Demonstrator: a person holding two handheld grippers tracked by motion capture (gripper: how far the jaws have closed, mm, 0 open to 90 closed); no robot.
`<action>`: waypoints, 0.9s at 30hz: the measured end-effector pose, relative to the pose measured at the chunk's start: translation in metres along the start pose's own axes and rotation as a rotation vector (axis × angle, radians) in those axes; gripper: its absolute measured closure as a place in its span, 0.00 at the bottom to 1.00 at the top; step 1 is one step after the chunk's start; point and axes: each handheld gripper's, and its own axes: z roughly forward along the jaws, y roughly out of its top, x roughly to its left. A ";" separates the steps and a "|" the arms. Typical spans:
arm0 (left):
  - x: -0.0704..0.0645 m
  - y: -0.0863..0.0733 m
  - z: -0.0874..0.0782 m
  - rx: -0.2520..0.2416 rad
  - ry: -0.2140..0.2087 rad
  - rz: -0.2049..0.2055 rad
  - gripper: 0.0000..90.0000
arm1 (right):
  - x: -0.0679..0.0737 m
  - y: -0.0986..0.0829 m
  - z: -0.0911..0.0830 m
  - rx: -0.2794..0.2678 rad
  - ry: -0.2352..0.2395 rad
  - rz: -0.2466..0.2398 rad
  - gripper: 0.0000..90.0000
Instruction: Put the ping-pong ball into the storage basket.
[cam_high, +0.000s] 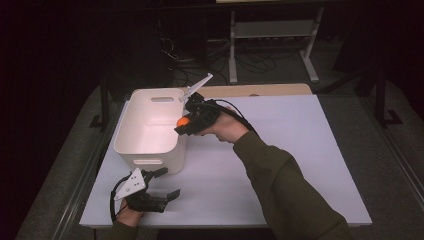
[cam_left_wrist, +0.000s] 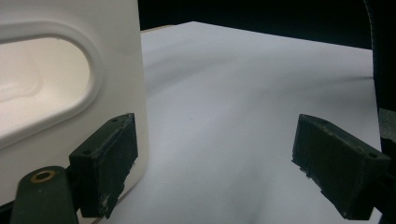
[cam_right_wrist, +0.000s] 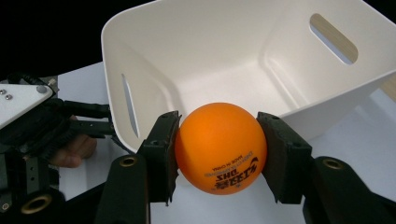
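Right gripper view: right tool (cam_right_wrist: 219, 149) clamps the orange ball (cam_right_wrist: 220, 147) just before the white bin (cam_right_wrist: 224, 60); left tool (cam_left_wrist: 215, 168) gapes wide, holding nothing

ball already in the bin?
No, the orange ball is clamped between the right gripper jaws, at the rim of the empty white bin.

The only readable print stands on the orange ball (cam_right_wrist: 220, 147), seen in the right gripper view between the jaws of the right gripper (cam_right_wrist: 219, 156). It appears upside down there, in dark ink on the ball's lower face: the brand "DHS" in bold letters beside a small swoosh logo, and above it a curved line of finer print that seems to read "MADE IN CHINA".
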 end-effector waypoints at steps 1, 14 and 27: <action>0.000 0.000 0.000 -0.001 0.000 0.000 0.16 | 0.000 0.001 0.001 -0.001 0.001 -0.005 0.55; 0.000 0.000 0.000 -0.003 -0.002 -0.001 0.16 | 0.006 0.018 0.014 0.008 0.017 -0.027 0.55; 0.000 0.000 0.000 -0.005 -0.003 -0.001 0.16 | 0.009 0.030 0.026 0.014 0.024 -0.035 0.55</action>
